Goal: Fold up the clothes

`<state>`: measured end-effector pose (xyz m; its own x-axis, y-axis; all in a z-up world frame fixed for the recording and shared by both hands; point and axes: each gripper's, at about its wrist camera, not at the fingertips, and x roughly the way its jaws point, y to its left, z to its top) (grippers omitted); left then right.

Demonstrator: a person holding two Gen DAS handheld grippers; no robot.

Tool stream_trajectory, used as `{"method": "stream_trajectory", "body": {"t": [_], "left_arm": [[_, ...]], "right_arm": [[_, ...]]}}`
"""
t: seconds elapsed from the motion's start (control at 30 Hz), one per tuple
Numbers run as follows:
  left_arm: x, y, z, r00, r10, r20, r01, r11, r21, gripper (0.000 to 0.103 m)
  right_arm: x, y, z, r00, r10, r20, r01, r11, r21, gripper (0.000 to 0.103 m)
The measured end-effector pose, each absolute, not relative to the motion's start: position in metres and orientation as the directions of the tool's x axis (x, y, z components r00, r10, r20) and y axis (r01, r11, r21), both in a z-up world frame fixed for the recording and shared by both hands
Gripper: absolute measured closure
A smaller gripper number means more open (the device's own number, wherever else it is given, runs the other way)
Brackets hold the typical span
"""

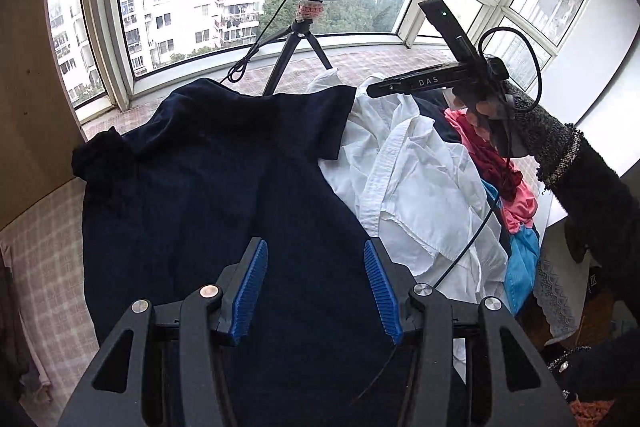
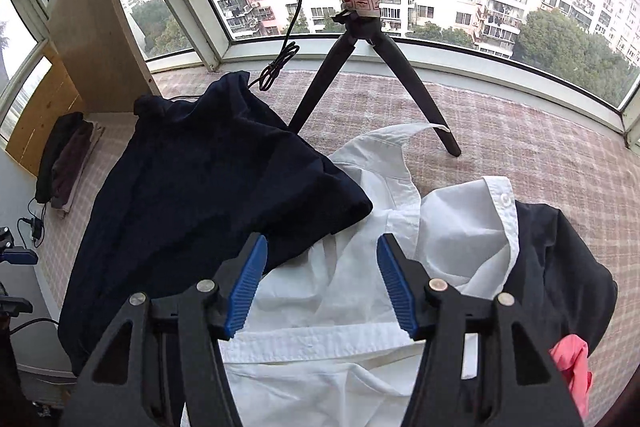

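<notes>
Risk: both grippers, left gripper (image 1: 314,291) & right gripper (image 2: 322,287), released/empty; navy shirt (image 1: 224,179) overlaps white shirt (image 2: 352,291) at 3 o'clock, so could snag it.

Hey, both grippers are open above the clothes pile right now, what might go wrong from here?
The navy shirt overlaps the white shirt, so pulling one may drag the other. The ring light tripod stands right behind the pile; a tugged garment could probably snag a leg. A cable from the right gripper trails across the white shirt and might catch.

Navy garment (image 1: 208,187) beside rumpled white shirt (image 1: 416,187)
</notes>
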<state>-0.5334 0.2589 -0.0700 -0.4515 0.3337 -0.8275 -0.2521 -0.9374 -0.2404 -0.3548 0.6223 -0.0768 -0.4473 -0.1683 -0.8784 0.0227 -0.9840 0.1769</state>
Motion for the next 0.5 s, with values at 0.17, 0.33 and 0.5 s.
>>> {"method": "stream_trajectory", "body": {"t": [0.17, 0.33, 0.5], "left_arm": [[-0.588, 0.259, -0.098, -0.402, 0.332, -0.853, -0.274, -0.933, -0.233, 0.055], [-0.647, 0.250, -0.123, -0.367, 0.328, -0.870, -0.280, -0.931, -0.232, 0.055], [-0.689, 0.256, -0.154, -0.339, 0.340, -0.877, -0.321, -0.918, -0.232, 0.055]], "right_arm": [[-0.382, 0.624, -0.111, -0.413, -0.210, -0.886, 0.044, -0.977, 0.211, 0.047], [-0.385, 0.621, -0.093, -0.439, -0.286, -0.851, 0.130, -0.958, 0.255, 0.100], [-0.374, 0.627, -0.047, -0.510, -0.397, -0.763, 0.195, -0.917, 0.347, 0.100]]}}
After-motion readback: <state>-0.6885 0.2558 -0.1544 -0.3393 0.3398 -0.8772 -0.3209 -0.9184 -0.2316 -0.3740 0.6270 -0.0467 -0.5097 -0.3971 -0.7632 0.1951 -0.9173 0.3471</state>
